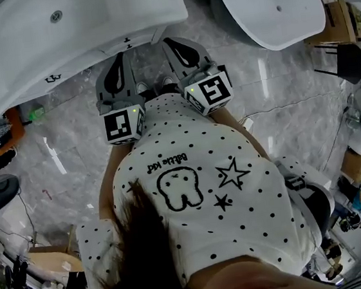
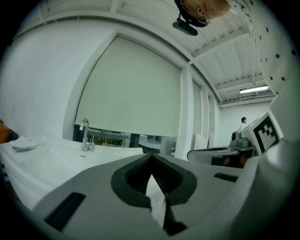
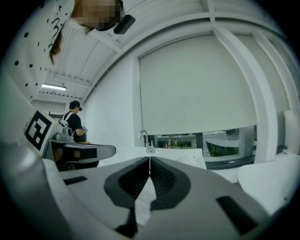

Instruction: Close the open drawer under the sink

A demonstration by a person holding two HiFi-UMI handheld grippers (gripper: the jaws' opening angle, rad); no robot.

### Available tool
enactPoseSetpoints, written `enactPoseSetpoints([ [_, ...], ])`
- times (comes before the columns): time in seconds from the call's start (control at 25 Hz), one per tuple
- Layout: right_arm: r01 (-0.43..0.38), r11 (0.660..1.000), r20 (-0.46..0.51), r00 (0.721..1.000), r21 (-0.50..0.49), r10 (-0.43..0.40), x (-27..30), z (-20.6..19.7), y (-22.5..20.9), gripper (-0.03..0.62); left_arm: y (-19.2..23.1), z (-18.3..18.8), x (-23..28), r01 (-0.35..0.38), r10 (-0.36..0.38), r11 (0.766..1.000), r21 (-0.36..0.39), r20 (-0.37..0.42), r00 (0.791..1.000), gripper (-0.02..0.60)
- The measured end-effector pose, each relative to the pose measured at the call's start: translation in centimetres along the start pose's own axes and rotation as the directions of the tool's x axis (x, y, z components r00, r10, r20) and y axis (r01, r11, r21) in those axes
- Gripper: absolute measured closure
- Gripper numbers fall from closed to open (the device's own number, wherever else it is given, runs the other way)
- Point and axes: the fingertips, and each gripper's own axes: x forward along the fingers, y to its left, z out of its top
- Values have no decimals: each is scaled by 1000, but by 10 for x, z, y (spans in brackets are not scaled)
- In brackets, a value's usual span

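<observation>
Left gripper (image 2: 151, 155): jaws pressed together with nothing between them; held about level at chest height, aimed across the sink top.
Right gripper (image 3: 149, 158): likewise closed tight and empty; just beside the left one, pointing the same way.
Shirt (image 1: 190, 172): white with black dots, directly behind both grippers in the head view.
Floor (image 1: 71, 153): pale marble tiles, running from under the person to the sink.
Sink (image 1: 40, 46): white top straight ahead, its front edge near both gripper tips; touching or apart, hard to say from above.
Drawer: somewhere below the sink top and hidden by it in every view; how far out it stands, impossible to tell.
Tap (image 2: 84, 133): chrome, upright at the far side of the sink.
Blind (image 2: 131, 89): drawn down over the window behind the tap.
Second basin (image 1: 274, 3): white, off to the right, well apart from the sink.
Bystander (image 3: 74, 119): far back at the left of the right gripper view, in a dark top.
Step in hand: most likely the approach, with no contact on the drawer yet.
Next move: lower both grippers beneath the sink top, find the drawer front, set the closed tips flat against it, push straight in until flush.
</observation>
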Motion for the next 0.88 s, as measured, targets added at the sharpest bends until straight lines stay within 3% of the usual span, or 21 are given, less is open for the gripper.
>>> enactPoseSetpoints([
  [0.48, -52, 998, -43, 998, 27, 53, 15, -22, 46, 580, 17, -11, -21, 57, -56, 998, 17, -36, 998, 577],
  [0.88, -47, 998, -74, 996, 38, 50, 15, -29, 52, 580, 22, -15, -26, 41, -41, 999, -21, -33, 999, 577],
])
